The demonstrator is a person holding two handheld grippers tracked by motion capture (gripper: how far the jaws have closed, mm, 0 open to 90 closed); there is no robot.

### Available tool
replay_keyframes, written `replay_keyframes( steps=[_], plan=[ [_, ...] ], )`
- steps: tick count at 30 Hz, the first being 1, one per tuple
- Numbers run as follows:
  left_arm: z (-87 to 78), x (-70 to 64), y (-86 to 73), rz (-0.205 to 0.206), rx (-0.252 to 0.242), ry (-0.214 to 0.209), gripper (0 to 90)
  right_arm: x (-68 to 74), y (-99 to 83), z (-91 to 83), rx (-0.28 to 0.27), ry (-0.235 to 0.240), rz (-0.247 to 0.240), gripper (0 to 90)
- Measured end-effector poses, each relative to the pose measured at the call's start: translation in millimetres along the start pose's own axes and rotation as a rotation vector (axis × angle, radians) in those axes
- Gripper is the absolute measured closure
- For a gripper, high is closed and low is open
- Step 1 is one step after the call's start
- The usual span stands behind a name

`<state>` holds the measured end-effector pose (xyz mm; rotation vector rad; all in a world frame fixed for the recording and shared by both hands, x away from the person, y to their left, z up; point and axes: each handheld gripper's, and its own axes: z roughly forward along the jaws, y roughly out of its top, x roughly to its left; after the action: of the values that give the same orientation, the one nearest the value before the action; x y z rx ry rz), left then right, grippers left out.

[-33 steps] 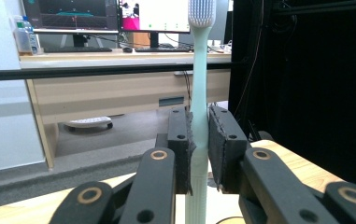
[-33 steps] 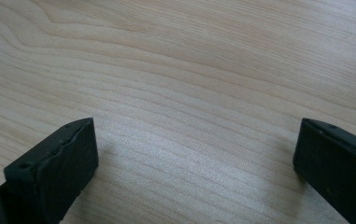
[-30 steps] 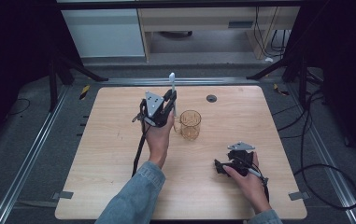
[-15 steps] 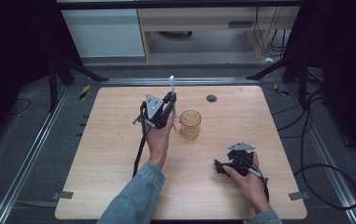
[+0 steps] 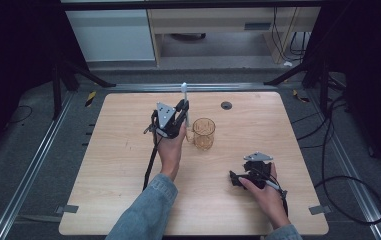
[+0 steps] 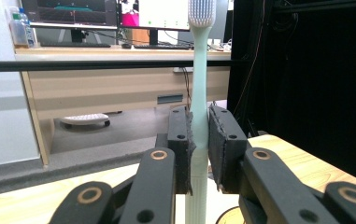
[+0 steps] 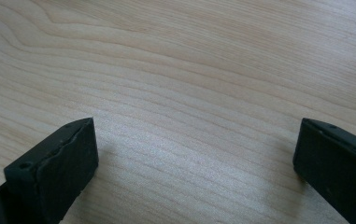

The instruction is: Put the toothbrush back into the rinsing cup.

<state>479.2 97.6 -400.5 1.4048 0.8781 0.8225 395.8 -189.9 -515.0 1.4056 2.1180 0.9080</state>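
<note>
A pale toothbrush [image 6: 199,84] stands upright with its bristle head at the top, clamped between the pads of my left gripper [image 6: 199,149]. From above, that left gripper [image 5: 182,111] hovers over the table's middle with the toothbrush [image 5: 184,95] rising from it, just left of an amber glass cup [image 5: 203,133]. My right gripper [image 5: 234,179] rests low at the front right of the table, held by a hand. Its two jaws stand wide apart over bare wood [image 7: 199,107], with nothing between them.
The wooden table [image 5: 108,165] carries a small dark round cap [image 5: 226,105] near its back edge. Dark stands, cables and metal rails ring the table. A desk with monitors [image 6: 96,9] lies beyond the far edge.
The left gripper with the toothbrush has shifted slightly toward the cup. The right gripper has stayed put.
</note>
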Motion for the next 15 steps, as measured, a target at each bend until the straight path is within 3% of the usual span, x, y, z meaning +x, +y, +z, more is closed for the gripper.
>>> replay_keyframes(
  steps=[15],
  plan=[
    [2.7, -2.4, -3.6, 0.010, -0.010, -0.006, 78.8, -0.1, 0.0, 0.0, 0.000, 0.000, -0.001, 0.3]
  ],
)
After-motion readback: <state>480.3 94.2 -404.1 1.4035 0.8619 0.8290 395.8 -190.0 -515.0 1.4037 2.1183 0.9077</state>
